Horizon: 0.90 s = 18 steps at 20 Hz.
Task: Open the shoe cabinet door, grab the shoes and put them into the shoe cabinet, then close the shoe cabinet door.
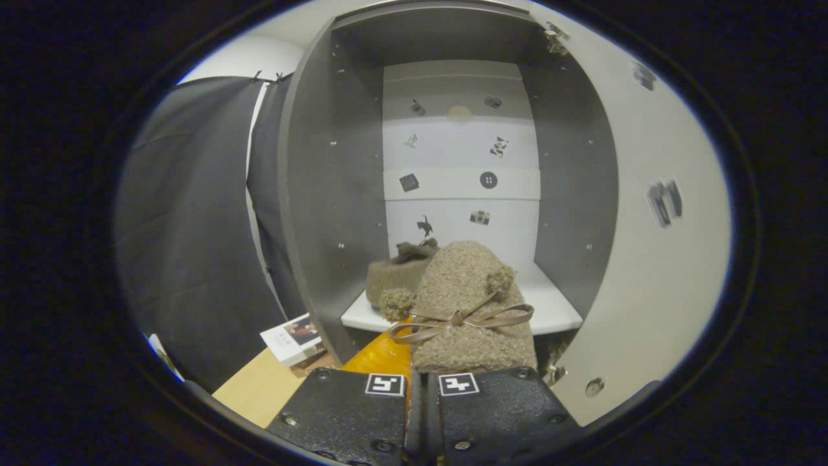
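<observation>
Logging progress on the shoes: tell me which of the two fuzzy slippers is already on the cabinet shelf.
The plain slipper at the shelf's back left. The other, the bow slipper, sits in the gripper, its fingers closed on its heel, toe reaching over the shelf edge.

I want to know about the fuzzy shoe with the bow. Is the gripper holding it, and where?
Yes. The gripper is shut on the fuzzy slipper, pinching its near end, just below the ribbon bow. The exact contact spot is hidden behind the fingers.
</observation>
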Available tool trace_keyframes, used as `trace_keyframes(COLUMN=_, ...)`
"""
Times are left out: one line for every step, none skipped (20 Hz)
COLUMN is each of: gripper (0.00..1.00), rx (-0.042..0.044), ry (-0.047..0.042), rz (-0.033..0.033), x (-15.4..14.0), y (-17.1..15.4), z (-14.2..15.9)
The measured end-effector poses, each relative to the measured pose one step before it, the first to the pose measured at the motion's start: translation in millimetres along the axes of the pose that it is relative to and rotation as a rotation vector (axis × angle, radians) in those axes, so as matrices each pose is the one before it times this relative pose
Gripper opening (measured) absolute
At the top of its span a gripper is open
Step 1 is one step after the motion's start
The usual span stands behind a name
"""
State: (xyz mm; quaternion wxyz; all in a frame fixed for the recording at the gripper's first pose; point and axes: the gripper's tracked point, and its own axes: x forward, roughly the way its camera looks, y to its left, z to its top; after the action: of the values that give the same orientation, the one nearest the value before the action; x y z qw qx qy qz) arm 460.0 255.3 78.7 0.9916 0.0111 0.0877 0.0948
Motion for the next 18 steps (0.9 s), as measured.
trace_keyframes(gripper=0.07, rx=-0.00762, ry=-0.0095, rz=-0.00809, x=15.16, y=-2.09, z=13.43)
trace_keyframes(gripper=0.07, rx=-0.00161, ry=-0.00773, rz=-0.00058, x=13.81, y=-0.99, z=8.57)
trace_keyframes(gripper=0.07, rx=0.00365, ry=-0.01046, rz=-0.00438, x=16.35, y=-0.9, z=9.83)
trace_keyframes(gripper=0.07, rx=-0.00038, ry=-0.00293, rz=-0.00423, x=17.48, y=-1.58, z=7.61)
trace_keyframes(gripper=0.07, rx=-0.00032, ry=0.00226, rz=-0.00797, x=17.06, y=-3.83, z=4.66)
trace_keyframes(gripper=0.07, rx=0.00552, ry=0.00204, rz=-0.00623, x=17.15, y=-2.44, z=4.34)
trace_keyframes(gripper=0.07, rx=0.00305, ry=0.00801, rz=-0.00796, x=16.91, y=-3.41, z=2.57)
trace_keyframes(gripper=0.07, rx=-0.00043, ry=0.00205, rz=-0.01218, x=15.05, y=-3.76, z=2.21)
trace_keyframes(gripper=0.07, rx=-0.00639, ry=0.01052, rz=-0.01708, x=14.46, y=-7.86, z=-0.78)
trace_keyframes(gripper=0.07, rx=-0.0037, ry=0.01872, rz=-0.01522, x=12.03, y=-8.08, z=-3.47)
trace_keyframes(gripper=0.07, rx=0.00715, ry=0.01529, rz=-0.01427, x=11.31, y=-7.12, z=-4.13)
trace_keyframes(gripper=0.07, rx=0.01204, ry=0.02524, rz=-0.00825, x=11.17, y=-3.28, z=-7.48)
trace_keyframes(gripper=0.07, rx=0.01215, ry=0.03596, rz=0.00003, x=9.48, y=-2.99, z=-8.94)
trace_keyframes(gripper=0.07, rx=0.00249, ry=0.0298, rz=-0.00064, x=7.07, y=-3.33, z=-7.61)
trace_keyframes(gripper=0.07, rx=0.00726, ry=0.01677, rz=-0.0019, x=5.35, y=-2.02, z=-3.27)
trace_keyframes(gripper=0.07, rx=0.00525, ry=0.02719, rz=-0.00515, x=4.16, y=-1.14, z=-3.82)
trace_keyframes(gripper=0.07, rx=0.00433, ry=0.02876, rz=-0.00882, x=1.49, y=-1.9, z=-3.45)
trace_keyframes(gripper=0.07, rx=0.01604, ry=0.02719, rz=-0.01595, x=2.92, y=-1.63, z=-2.25)
